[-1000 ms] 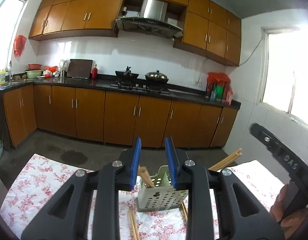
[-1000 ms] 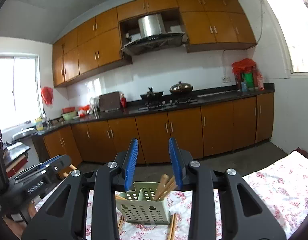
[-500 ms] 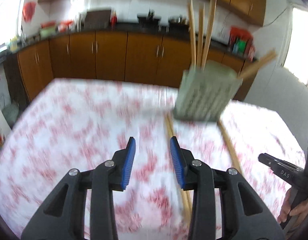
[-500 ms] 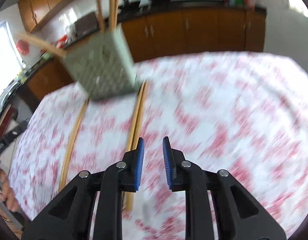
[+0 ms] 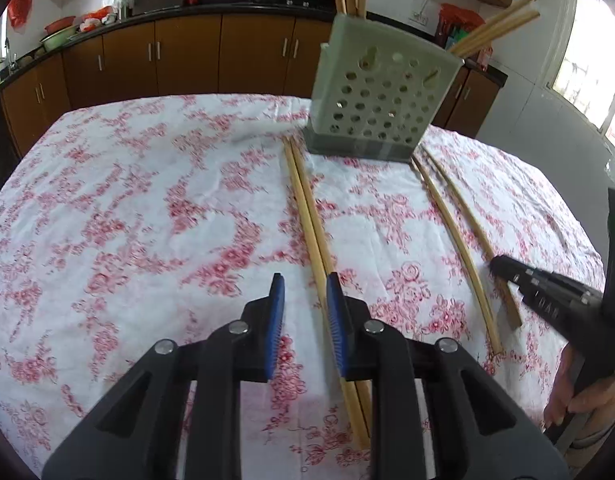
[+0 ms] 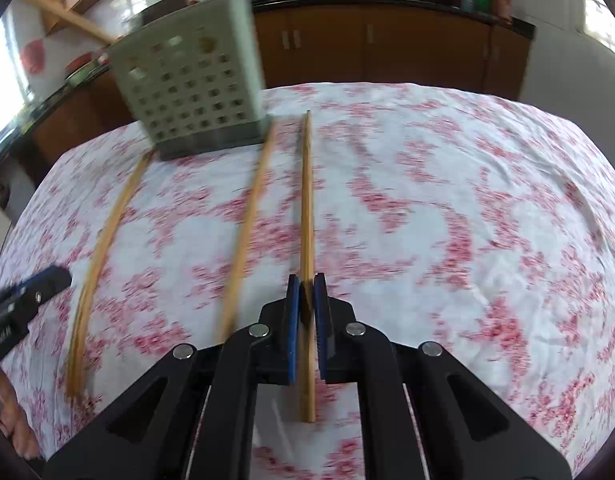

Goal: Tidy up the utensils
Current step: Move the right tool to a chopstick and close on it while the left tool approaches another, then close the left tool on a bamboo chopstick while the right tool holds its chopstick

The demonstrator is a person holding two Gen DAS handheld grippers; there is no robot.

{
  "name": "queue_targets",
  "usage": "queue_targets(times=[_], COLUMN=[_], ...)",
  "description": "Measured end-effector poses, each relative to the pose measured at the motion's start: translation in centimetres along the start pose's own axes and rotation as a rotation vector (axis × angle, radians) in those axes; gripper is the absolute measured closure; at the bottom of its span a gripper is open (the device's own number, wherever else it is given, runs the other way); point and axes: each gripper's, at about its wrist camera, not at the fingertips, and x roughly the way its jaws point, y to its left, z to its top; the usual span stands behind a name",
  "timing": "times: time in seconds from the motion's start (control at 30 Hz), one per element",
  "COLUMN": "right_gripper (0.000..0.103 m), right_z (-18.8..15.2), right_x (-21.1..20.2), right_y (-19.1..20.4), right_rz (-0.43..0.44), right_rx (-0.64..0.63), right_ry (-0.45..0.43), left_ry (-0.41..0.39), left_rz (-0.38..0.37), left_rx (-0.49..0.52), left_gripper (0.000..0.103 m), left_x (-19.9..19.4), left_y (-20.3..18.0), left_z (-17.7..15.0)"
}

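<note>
A pale green perforated utensil holder point(image 5: 381, 92) stands on the floral tablecloth point(image 5: 147, 208) with several wooden chopsticks upright in it; it also shows in the right wrist view point(image 6: 191, 88). A pair of chopsticks point(image 5: 311, 224) lies in front of it, just right of my open left gripper point(image 5: 305, 300). Another pair point(image 5: 459, 248) lies further right. My right gripper point(image 6: 306, 300) is shut on one chopstick point(image 6: 306, 200) lying on the cloth. A second chopstick point(image 6: 247, 224) and a further pair point(image 6: 103, 236) lie to its left.
Wooden kitchen cabinets point(image 5: 187, 52) and a dark counter with a stove run behind the table. The right gripper point(image 5: 547, 296) enters the left wrist view at the right edge. The left gripper point(image 6: 23, 300) enters the right wrist view at the left edge.
Both grippers have dropped from level with the holder to low over the cloth. The right gripper's jaws have narrowed and closed on a chopstick. The left jaws stayed open.
</note>
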Motion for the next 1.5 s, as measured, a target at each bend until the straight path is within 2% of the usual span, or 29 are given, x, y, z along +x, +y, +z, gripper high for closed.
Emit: queue_targets(times=[0.2, 0.43, 0.5, 0.63, 0.83, 0.9, 1.0, 1.13, 1.5], right_gripper=[0.095, 0.094, 0.094, 0.094, 0.095, 0.095, 0.095, 0.094, 0.094], right_z=[-0.1, -0.2, -0.4, -0.5, 0.6, 1.0, 1.4, 1.8, 1.8], right_x=[-0.1, 0.1, 0.1, 0.0, 0.5, 0.5, 0.8, 1.1, 1.2], right_y=[-1.5, -0.8, -0.3, 0.2, -2.1, -3.3, -4.5, -5.1, -4.9], right_rz=[-0.012, -0.005, -0.002, -0.019, -0.071, -0.088, -0.106, -0.114, -0.113], right_rx=[0.016, -0.020, -0.038, -0.070, -0.018, 0.008, 0.026, 0.029, 0.028], right_ry=[-0.006, -0.006, -0.007, -0.022, -0.036, -0.040, -0.040, -0.039, -0.039], left_ry=[0.023, 0.043, 0.032, 0.030, 0.028, 0.026, 0.018, 0.008, 0.005], left_rz=[0.024, 0.023, 0.046, 0.084, 0.194, 0.241, 0.271, 0.262, 0.248], left_rx=[0.039, 0.056, 0.076, 0.079, 0.004, -0.032, -0.066, -0.085, -0.084], left_gripper=[0.083, 0.084, 0.084, 0.093, 0.094, 0.091, 0.085, 0.083, 0.081], left_x=[0.6, 1.0, 1.2, 1.6, 2.3, 2.3, 2.3, 2.3, 2.1], left_y=[-0.6, -1.1, -1.5, -1.4, 3.3, 5.6, 7.8, 9.1, 9.0], left_z=[-0.6, -0.7, -0.8, -0.5, 1.5, 2.1, 2.7, 3.0, 2.6])
